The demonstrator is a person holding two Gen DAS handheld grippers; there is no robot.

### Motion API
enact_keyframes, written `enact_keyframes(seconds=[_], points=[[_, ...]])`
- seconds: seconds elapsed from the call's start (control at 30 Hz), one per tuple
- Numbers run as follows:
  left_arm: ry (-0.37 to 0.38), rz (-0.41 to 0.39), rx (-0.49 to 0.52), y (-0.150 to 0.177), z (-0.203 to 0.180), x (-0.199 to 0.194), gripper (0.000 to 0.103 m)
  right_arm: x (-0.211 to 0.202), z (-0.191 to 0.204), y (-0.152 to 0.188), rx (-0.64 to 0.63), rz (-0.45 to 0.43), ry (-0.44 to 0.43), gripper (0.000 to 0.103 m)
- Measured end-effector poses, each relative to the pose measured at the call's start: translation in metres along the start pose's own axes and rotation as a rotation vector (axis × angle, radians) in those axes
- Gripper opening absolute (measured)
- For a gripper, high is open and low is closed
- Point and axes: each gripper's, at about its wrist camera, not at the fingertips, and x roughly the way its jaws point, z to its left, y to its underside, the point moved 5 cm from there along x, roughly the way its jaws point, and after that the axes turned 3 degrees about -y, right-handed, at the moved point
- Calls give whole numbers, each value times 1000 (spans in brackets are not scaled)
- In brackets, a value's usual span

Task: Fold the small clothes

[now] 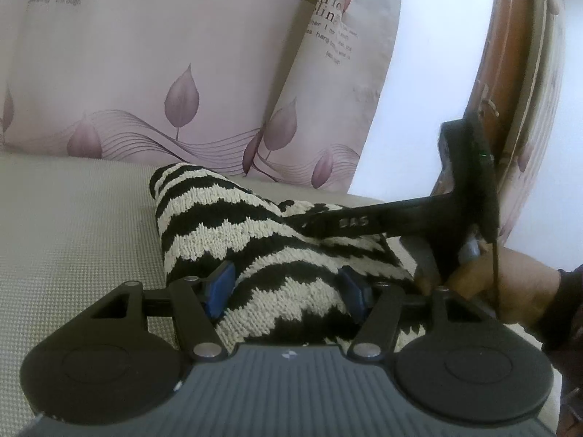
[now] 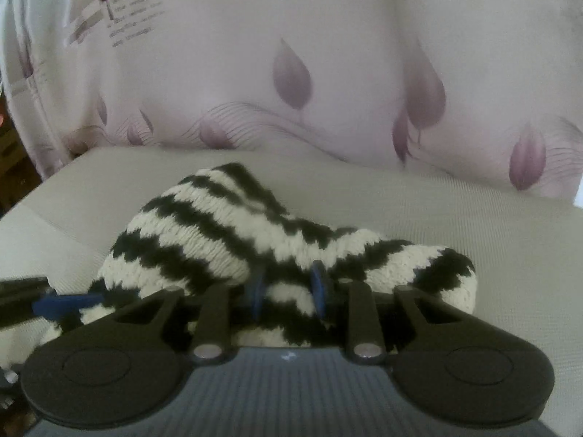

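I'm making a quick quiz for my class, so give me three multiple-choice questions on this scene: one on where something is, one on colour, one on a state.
1. Where does the knit garment lie?
A. on the beige cushion
B. on a wooden floor
C. in a basket

2. What colours are its stripes?
A. red and blue
B. black and cream
C. green and yellow

3. What are the right tongs doing?
A. hanging open above the knit
B. closed on a fold of it
C. holding a hanger

Answers: 1 A, it rests on the seat below the leaf-print fabric. 2 B, both views show it. 3 B, blue pads pinch knit.
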Motion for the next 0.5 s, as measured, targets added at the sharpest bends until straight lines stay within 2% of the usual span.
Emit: enact_keyframes(seconds=[0.07,0.13,0.17,0.23,0.3,0.33,0.37,0.4,0.43,0.5], points=[[-2,7,-4,-2,0,0,64,-19,-7,-3,86,-46,-26,26],[1,17,2,-4,-2,0,70,-48,-12,-3,168,-154,-36,27],[-5,20,19,-4,-4,1,70,-66,-15,2,204,-204,-29,28],[-17,22,39,-3,-6,1,70,-92,-11,17,227,-250,-17,29],[-21,19,37,-2,-6,0,70,-106,4,41,145,-237,21,29],[-21,17,37,-1,-6,0,70,-105,12,56,89,-191,67,28],[-22,14,37,0,-6,0,70,-96,17,77,30,-104,114,28],[-20,12,43,1,-7,1,70,-92,23,91,-20,-93,142,27],[-28,7,59,2,-9,1,70,-93,27,99,-66,-127,159,27],[-59,-1,107,4,-14,1,73,-93,28,94,-59,-105,169,28]])
